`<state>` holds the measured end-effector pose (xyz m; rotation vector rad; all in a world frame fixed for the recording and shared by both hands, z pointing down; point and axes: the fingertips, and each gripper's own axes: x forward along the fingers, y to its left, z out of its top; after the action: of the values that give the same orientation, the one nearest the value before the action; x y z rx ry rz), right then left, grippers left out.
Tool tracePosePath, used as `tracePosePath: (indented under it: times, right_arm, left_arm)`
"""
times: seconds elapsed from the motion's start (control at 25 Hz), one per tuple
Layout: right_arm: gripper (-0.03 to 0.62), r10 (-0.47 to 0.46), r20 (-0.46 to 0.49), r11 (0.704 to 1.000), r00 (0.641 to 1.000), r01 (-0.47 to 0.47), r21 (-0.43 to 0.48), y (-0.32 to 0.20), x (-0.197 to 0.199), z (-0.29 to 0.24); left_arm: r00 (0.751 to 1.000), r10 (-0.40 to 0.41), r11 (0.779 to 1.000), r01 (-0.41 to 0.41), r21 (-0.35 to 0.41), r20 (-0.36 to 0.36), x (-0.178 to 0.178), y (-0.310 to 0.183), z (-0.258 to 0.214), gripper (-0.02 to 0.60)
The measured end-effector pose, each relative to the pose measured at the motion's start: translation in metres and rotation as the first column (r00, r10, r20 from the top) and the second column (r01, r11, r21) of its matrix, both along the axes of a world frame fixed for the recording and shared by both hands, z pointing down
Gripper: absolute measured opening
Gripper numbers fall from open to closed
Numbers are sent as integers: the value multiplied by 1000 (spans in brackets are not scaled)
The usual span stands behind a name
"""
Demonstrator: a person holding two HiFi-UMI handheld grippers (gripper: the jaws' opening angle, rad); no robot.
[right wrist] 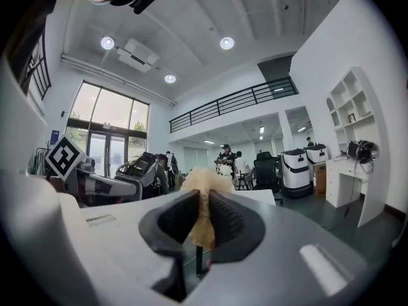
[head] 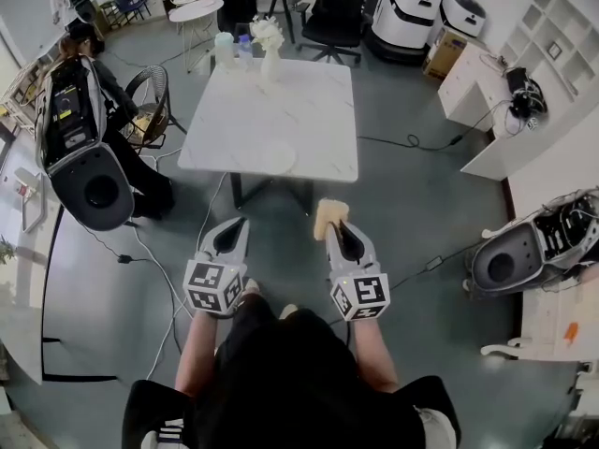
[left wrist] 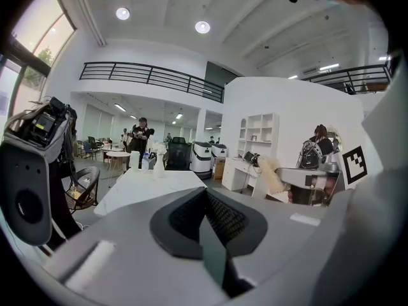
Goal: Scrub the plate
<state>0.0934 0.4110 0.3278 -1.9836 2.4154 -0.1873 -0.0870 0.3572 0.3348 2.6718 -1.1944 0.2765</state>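
a wide grey floor [head: 421, 204] fills the head view, with a white marble-look table [head: 309, 110] standing ahead of the person. to the left of the table a tall black-and-white machine [head: 80, 148] leans over the floor, and a second white machine [head: 524, 251] lies at the right edge. a black office chair [head: 335, 12] stands beyond the table's far side.

on the table's near edge lies a pale round shape, probably the plate [head: 265, 157]; it is white on white and hard to make out. it is well apart from both grippers, which are held over the floor short of the table.

the left gripper [head: 234, 226] has its jaws pressed together with nothing between them, as its own view shows [left wrist: 205, 196]. the right gripper [head: 335, 232] is clamped on a tan sponge [head: 329, 213]; in the right gripper view [right wrist: 204, 199] the sponge [right wrist: 203, 177] sticks up between the ribbed pads [right wrist: 228, 218].

at the table's far end stand a white vase with white flowers [head: 269, 45] and, just beside it, two small bottles [head: 225, 50].
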Motion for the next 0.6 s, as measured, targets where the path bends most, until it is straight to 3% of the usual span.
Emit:
tracePosePath:
  times: [0.28, 0.6]
  right_arm:
    - [52, -8, -7, 1000, 1000, 8, -18, -23, -4, 8]
    - [52, -4, 4, 999, 1000, 4, -52, -86, -3, 21]
  left_arm:
    - [1000, -4, 1000, 4, -19, 3, -2, -20, 9, 6]
    - [1000, 10, 998, -9, -69, 13, 5, -88, 28, 6]
